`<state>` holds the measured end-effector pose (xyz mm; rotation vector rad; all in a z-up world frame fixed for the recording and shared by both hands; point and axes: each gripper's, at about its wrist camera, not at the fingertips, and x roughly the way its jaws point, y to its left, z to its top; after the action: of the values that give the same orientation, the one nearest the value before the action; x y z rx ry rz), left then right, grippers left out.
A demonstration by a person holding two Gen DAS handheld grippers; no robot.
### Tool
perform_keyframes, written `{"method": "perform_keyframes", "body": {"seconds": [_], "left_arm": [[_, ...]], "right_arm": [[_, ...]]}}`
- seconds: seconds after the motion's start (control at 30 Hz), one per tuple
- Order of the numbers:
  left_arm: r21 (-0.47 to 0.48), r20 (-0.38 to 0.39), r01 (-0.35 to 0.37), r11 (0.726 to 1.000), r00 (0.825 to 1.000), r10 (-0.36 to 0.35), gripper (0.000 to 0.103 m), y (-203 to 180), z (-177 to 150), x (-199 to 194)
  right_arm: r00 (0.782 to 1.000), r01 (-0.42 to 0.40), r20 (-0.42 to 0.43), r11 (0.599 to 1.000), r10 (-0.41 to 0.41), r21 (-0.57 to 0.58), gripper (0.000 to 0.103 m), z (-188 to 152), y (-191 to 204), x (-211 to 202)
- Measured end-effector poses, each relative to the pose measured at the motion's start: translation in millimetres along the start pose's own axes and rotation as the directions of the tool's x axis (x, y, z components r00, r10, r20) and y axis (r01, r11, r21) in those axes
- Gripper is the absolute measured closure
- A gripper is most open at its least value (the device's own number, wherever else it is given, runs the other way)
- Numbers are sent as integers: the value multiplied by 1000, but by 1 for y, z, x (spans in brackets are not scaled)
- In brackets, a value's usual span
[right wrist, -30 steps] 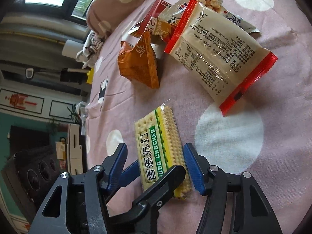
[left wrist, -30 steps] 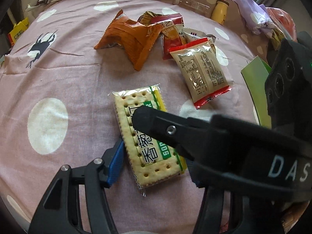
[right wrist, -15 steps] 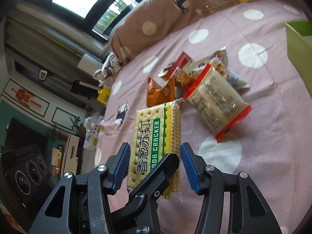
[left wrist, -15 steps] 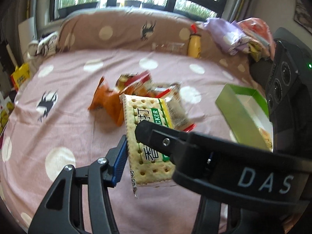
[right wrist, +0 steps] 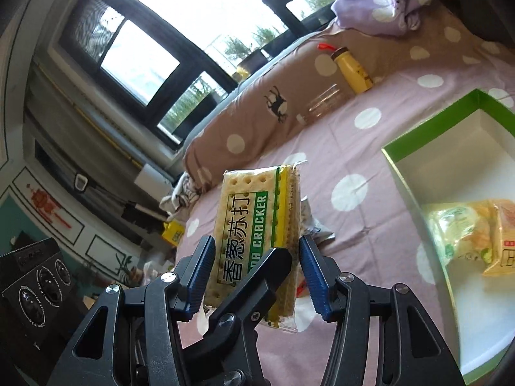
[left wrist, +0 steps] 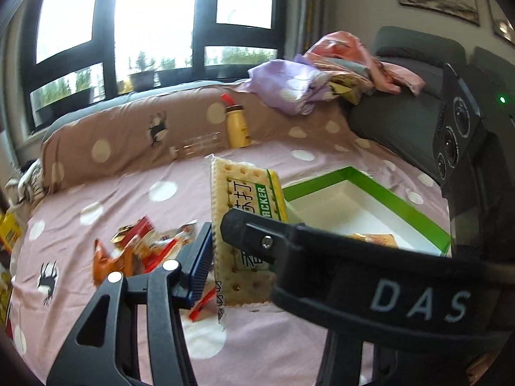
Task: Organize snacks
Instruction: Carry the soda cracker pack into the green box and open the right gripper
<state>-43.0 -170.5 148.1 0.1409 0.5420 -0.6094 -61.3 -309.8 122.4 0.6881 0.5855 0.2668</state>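
Left wrist view: pink polka-dot bedspread (left wrist: 257, 337), brown spotted bolster (left wrist: 128, 148) under dark-framed window (left wrist: 154, 32), yellow bottle (left wrist: 237, 127) against bolster, grey sofa (left wrist: 402, 122) with heaped clothes. Snack pile (left wrist: 141, 247) on bedspread, seen here only. Left gripper (left wrist: 225, 251) has just been closing, clamped on soda cracker pack (left wrist: 244, 199), lifted clear of bed. Right wrist view: right gripper (right wrist: 254, 267) clamped on same pack (right wrist: 254, 222), upright; green box (right wrist: 428, 128) at right holds snack packets (right wrist: 476, 238), shown clearly only here
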Motion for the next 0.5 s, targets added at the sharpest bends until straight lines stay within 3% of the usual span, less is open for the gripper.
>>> {"method": "perform_keyframes", "body": {"seconds": [0.2, 0.5], "left_arm": [[60, -14, 112, 992, 994, -111, 57, -36, 8, 26], [128, -68, 267, 955, 963, -260, 57, -89, 12, 64]], "right_arm": [[993, 77, 82, 993, -85, 93, 48, 10, -36, -28], [966, 177, 143, 951, -217, 252, 49, 15, -92, -62]]}}
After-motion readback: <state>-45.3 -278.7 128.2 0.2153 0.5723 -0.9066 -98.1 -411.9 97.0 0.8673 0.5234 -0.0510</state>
